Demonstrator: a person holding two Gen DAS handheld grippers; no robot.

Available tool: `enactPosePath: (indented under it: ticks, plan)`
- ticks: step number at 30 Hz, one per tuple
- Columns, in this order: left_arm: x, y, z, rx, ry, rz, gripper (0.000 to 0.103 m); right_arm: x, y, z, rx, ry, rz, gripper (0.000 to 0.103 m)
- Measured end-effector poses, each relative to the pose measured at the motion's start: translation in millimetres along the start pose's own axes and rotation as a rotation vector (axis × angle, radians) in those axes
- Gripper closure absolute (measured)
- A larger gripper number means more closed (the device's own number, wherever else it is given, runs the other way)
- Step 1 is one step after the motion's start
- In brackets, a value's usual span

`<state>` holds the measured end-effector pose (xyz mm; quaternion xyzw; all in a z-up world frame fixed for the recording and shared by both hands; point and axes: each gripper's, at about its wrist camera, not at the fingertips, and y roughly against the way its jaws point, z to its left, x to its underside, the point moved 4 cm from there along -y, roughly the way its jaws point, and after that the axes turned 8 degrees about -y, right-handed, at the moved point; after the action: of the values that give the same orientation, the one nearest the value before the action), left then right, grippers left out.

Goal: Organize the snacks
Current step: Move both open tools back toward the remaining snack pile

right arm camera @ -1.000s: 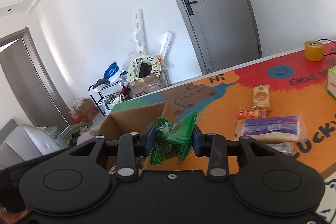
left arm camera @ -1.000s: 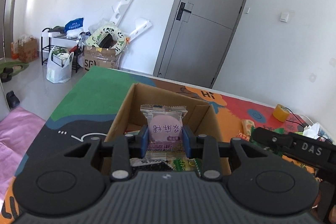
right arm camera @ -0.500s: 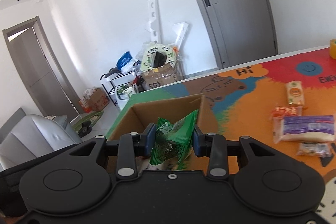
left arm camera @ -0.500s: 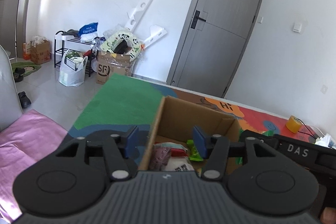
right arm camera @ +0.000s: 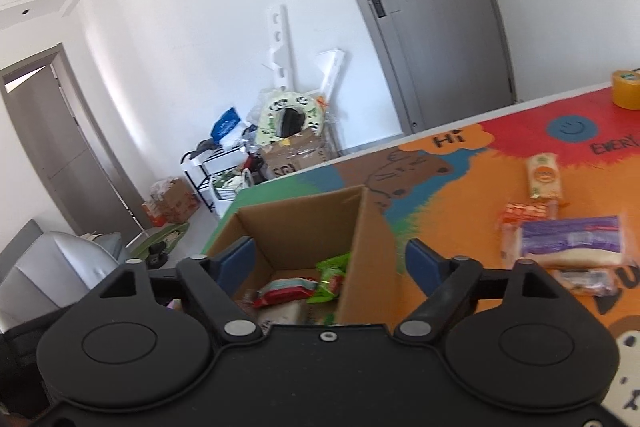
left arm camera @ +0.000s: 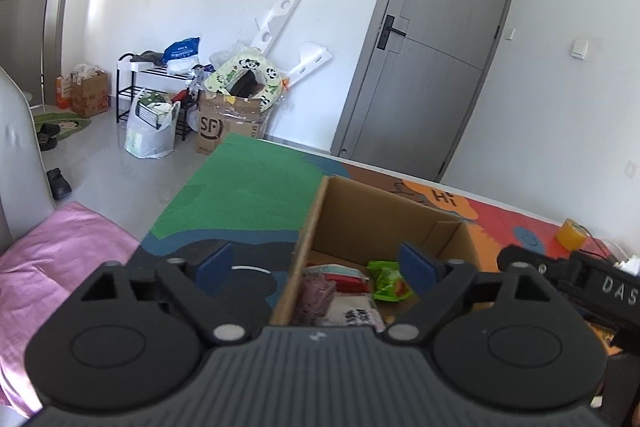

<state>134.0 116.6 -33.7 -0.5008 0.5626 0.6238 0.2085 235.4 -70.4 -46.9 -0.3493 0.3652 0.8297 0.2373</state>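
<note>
Now both of your tools hang over the open cardboard box [left arm camera: 384,223] on the bench [right arm camera: 452,187], each pointing down into it. Your left hand-held gripper [left arm camera: 316,269] has just been opening and stands released, its blue pads spread either side of the box's near-left wall, with nothing pressed between them. Your right hand-held gripper [right arm camera: 332,259] has also just been opening; its jaws are wide apart and empty, straddling the box's right wall.

Inside the box lies the green snack packet [right arm camera: 332,277], leaning beside a red-and-white packet [right arm camera: 286,287]. From the left wrist view, a pale pink wrapped snack [left arm camera: 316,293] rests at the near-left corner of the box floor (its print is too blurred to read), with a white packet [left arm camera: 354,311] just beside it.

On the bench to the right of the box, well apart from it, more snacks wait: a purple-and-white bag [right arm camera: 572,241], a small orange-red packet [right arm camera: 524,213] touching its far edge, a tan upright-printed packet [right arm camera: 544,177] beyond that, and a dark wrapper [right arm camera: 584,279] nearer you. A roll of yellow tape [right arm camera: 626,89] sits at the far bench edge.
</note>
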Motion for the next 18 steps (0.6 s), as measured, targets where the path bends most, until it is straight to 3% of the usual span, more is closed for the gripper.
enactPosePath:
  ticks: [7, 18]
  plan:
    - [0, 5, -23, 0.046, -0.015, 0.007, 0.004, -1, 19, -27, 0.039, -0.035, -0.002, 0.001]
    - [3, 13, -72, 0.1, -0.078, -0.008, 0.004, -10, 53, -64, 0.071, -0.081, -0.041, 0.0]
